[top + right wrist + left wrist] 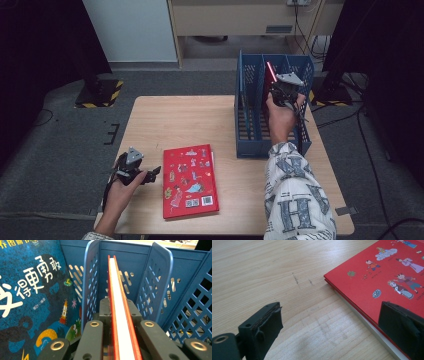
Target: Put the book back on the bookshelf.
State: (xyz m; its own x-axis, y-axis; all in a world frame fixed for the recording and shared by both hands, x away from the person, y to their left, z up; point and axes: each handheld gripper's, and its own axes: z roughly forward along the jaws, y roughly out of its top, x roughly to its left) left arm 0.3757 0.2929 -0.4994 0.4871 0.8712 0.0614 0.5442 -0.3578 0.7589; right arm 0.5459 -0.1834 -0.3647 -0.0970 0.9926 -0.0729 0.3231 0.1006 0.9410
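Observation:
A red picture book (190, 181) (384, 275) lies flat on the wooden table (190, 120), near the front. My left gripper (152, 175) (334, 325) rests low at the book's left edge and is open: one jaw is over bare wood, the other over the cover's corner, and nothing is pinched. A blue file rack (250, 135) (90, 277) stands at the right. My right gripper (284, 91) (120, 315) is shut on a second thin red book (270, 72) (119, 292). This book stands upright, page edge up, in the rack's middle slot.
A blue book with white characters (32, 290) stands in the rack slot left of the held one. The slot on the right has only mesh walls (195, 305). A black stand with a yellow-striped base (100, 92) is on the floor behind the table's left corner.

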